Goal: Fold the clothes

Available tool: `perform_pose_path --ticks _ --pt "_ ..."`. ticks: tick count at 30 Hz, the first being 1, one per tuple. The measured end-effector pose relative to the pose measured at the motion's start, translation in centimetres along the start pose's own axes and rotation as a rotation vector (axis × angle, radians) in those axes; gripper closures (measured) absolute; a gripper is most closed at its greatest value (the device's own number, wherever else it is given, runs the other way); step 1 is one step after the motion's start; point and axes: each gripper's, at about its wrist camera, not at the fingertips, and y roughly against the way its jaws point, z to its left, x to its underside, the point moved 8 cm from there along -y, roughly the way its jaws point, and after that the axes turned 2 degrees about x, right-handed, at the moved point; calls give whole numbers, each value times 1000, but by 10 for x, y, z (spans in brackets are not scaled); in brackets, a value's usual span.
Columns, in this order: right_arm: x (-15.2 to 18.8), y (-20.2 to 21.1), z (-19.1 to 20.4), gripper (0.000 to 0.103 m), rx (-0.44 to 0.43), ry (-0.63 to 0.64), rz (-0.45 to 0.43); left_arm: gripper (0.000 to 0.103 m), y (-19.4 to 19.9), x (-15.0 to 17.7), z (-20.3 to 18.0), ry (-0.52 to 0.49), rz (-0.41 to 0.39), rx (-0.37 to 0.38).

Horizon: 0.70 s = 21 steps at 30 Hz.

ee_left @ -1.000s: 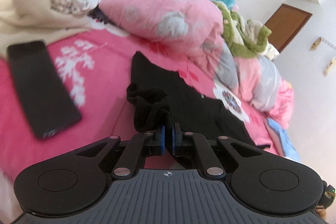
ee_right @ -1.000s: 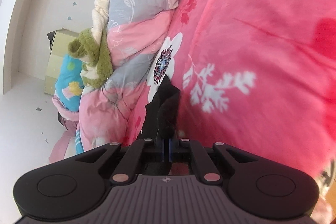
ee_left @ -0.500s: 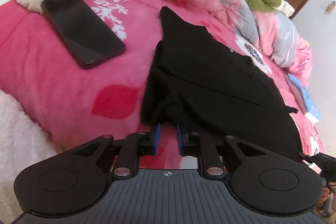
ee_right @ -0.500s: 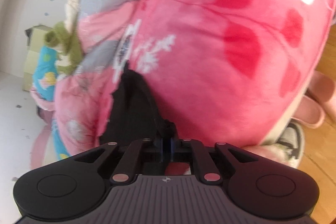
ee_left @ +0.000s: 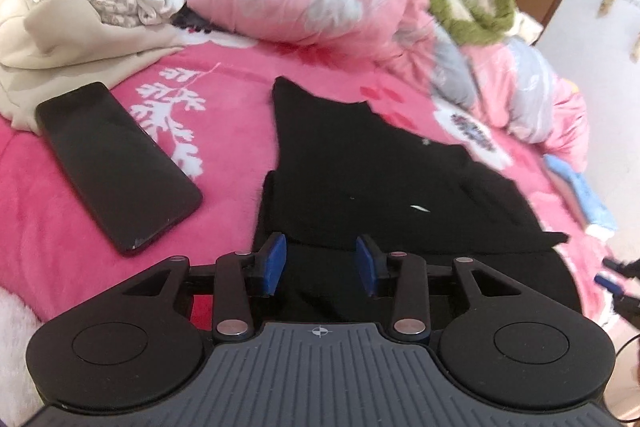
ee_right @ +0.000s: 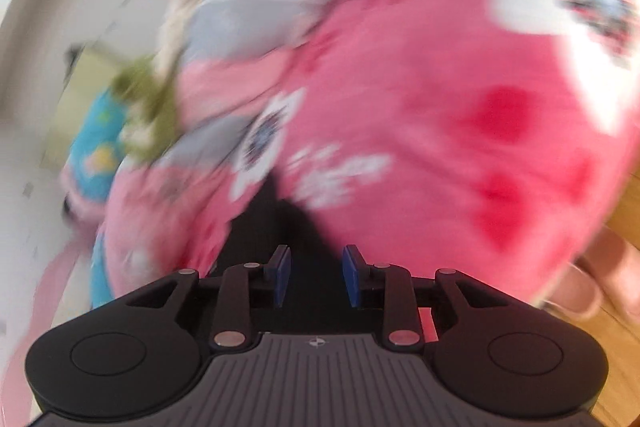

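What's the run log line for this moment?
black garment flat on bed | left tongs open | right tongs open | phone beside garment

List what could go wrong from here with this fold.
1. The phone lies close beside the black garment; a sweeping fold could drag or knock it.
2. Both the left gripper and the right gripper are open, so the fold may loosen.
3. The right view is motion-blurred, so regrasping could miss.

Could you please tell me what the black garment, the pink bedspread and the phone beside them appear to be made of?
Black garment: soft matte fabric, probably a knit; it lies limp and shows no sheen.
Pink bedspread: plush fleece by its fuzzy nap.
Phone: glossy front, likely glass, faintly reflective.
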Motion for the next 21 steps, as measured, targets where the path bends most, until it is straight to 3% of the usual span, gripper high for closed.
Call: perform_pose_path --ticks 4,8,11,17,21 --pt "5 -31 52 72 -72 115 79 65 -15 3 6 -19 52 0" --pt "51 -78 116 72 -133 334 226 65 -21 14 8 -45 109 14" --pt "88 -111 164 72 -173 522 325 65 -11 12 10 -39 98 25" --pt "161 -122 229 72 -256 928 379 65 11 18 26 -30 115 60" --pt "184 -112 241 72 -280 1044 362 65 17 32 34 -41 158 67"
